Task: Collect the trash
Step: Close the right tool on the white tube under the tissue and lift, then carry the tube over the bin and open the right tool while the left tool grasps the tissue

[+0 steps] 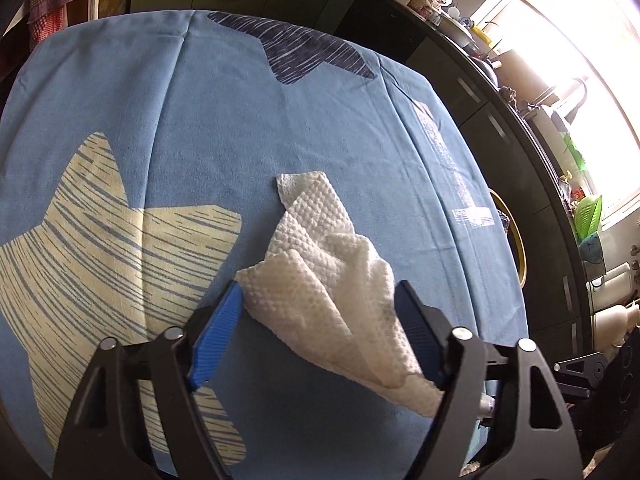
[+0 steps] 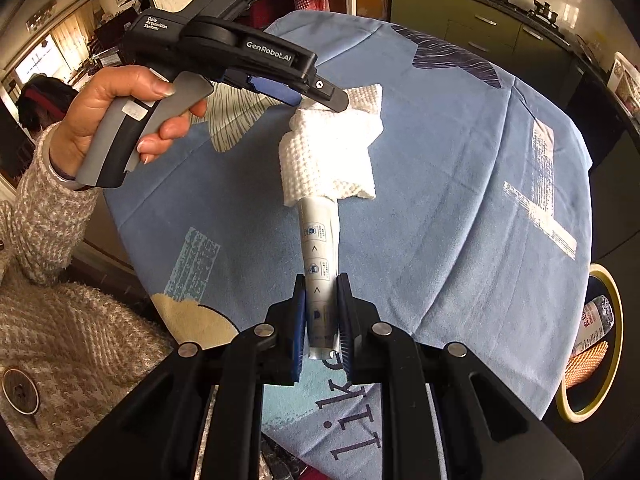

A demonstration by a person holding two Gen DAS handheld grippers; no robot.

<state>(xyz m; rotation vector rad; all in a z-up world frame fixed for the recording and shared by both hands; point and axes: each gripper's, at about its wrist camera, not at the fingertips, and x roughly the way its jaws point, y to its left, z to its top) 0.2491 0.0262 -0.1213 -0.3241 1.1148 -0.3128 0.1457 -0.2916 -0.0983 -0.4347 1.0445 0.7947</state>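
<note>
Left wrist view: the left gripper [image 1: 320, 300], black-framed with blue ribbed pads, stands with its jaws spread on either side of a crumpled white embossed paper towel [image 1: 324, 280]. The left blue pad [image 1: 218, 332] meets the towel's near corner; the right pad [image 1: 416, 332] lies against its far folds. Whether the pads press the paper cannot be told. The towel rests on a blue tablecloth [image 1: 224, 120] printed with a cream striped star [image 1: 100, 256] and a dark navy striped star [image 1: 312, 56]; relative to the towel, the cream star lies to the left and the navy star beyond it, toward the far edge of the cloth.

Right wrist view: the right gripper [image 2: 322, 308] has its jaws drawn close together, pinching the lower end of a white rolled paper tube [image 2: 320, 252] printed with small blue pictograms. The tube points away from the camera, and the paper towel [image 2: 332, 160] is wrapped around its far end. The black hand-held device of the left gripper [image 2: 240, 56] reaches in from the upper left, its tip at the top of the towel; a hand [image 2: 132, 116] in a beige knitted sleeve [image 2: 52, 216] holds its grey grip. To the right of the towel, past the edge of the tablecloth [image 2: 460, 200], stands a yellow-rimmed bin [image 2: 616, 320] containing a plastic bottle [image 2: 596, 324] and an orange mesh item [image 2: 586, 362].
</note>
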